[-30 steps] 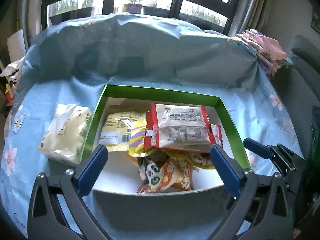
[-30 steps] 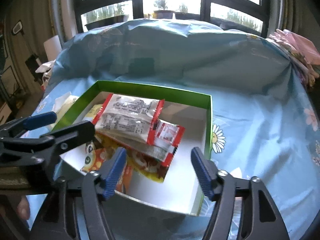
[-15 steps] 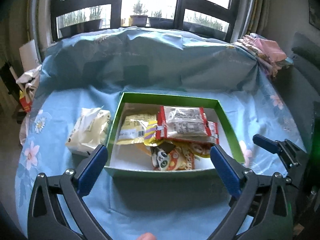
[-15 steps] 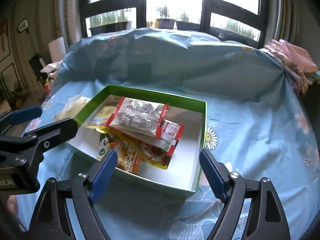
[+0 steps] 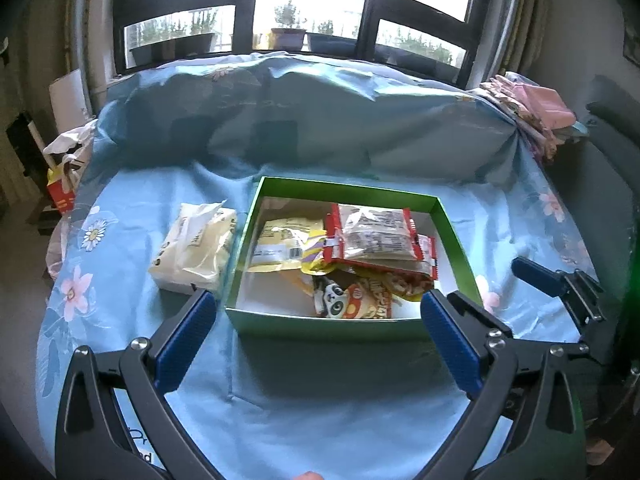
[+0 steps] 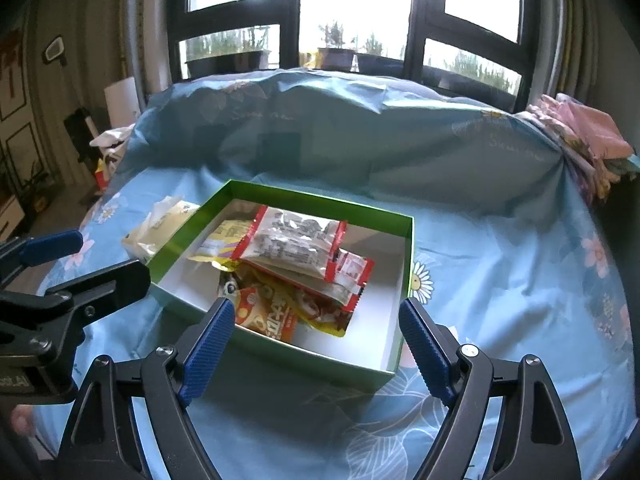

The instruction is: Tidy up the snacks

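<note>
While both tools hover near the box: sorting looks nearly done.
Box: green box (image 5: 352,324) on the blue-clothed worktop (image 5: 320,400), several snacks inside.
Left out: pale snack bag (image 5: 194,250) just beside its left wall.
Left hand-held gripper (image 5: 318,320): spread wide, empty.
Right hand-held gripper (image 6: 314,326): spread wide, empty.
Next: probably reach left, pinch that bag, lift it in.

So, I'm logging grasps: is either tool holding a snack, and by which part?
Nothing is held: the left tool and right tool are both open and empty.

glossy snack packets (image 5: 376,236), matt cloth sheet (image 5: 320,392)
</note>
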The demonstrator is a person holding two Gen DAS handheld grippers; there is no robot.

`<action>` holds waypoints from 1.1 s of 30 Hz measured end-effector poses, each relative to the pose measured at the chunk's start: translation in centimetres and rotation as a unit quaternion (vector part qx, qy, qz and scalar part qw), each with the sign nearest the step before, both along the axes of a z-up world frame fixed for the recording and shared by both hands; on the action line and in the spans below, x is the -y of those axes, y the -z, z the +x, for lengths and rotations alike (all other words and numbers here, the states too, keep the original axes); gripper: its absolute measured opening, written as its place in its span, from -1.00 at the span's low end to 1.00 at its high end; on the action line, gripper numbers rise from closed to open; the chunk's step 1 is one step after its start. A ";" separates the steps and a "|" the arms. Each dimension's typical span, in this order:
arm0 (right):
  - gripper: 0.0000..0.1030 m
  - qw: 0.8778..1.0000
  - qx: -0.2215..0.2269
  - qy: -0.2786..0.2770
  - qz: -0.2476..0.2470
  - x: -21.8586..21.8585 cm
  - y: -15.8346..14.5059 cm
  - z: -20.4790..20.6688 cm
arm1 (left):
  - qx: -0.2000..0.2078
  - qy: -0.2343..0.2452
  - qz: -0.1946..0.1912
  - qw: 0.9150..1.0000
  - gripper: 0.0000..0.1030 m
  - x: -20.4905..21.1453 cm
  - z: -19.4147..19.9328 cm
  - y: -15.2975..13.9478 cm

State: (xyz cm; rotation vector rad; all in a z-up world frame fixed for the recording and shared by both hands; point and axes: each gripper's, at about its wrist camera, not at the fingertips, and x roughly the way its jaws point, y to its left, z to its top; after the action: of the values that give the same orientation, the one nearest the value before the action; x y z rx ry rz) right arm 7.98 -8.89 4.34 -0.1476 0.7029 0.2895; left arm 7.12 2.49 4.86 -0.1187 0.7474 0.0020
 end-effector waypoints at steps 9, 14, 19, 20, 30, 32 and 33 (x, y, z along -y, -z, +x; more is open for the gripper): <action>0.64 1.000 -0.003 0.008 -0.002 0.0 -0.1 0.5 | -0.005 -0.007 0.004 1.000 0.99 -0.2 0.4 0.2; 0.64 1.000 -0.004 0.011 -0.006 0.0 -0.2 0.8 | -0.006 -0.015 0.010 1.000 0.99 -0.5 0.7 0.3; 0.64 1.000 -0.005 0.014 -0.011 -0.1 -0.2 1.0 | -0.013 -0.021 0.010 1.000 0.99 -0.6 1.0 0.5; 0.64 1.000 -0.005 0.015 -0.011 -0.1 -0.1 1.0 | -0.013 -0.022 0.012 1.000 0.99 -0.7 1.0 0.5; 0.64 1.000 -0.006 0.015 -0.012 -0.2 -0.2 1.1 | -0.015 -0.028 0.017 0.999 0.99 -0.6 1.2 0.4; 0.64 1.000 -0.006 0.015 -0.012 -0.2 -0.2 1.1 | -0.015 -0.027 0.017 0.999 0.99 -0.7 1.2 0.4; 0.64 1.000 -0.006 0.015 -0.012 -0.2 -0.2 1.1 | -0.014 -0.027 0.016 0.999 0.99 -0.7 1.2 0.4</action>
State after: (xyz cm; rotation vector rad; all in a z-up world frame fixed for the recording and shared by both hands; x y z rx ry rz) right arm 9.04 -8.69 4.53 -0.1581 0.7203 0.2532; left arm 8.34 3.14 4.48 -0.1087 0.7724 0.0673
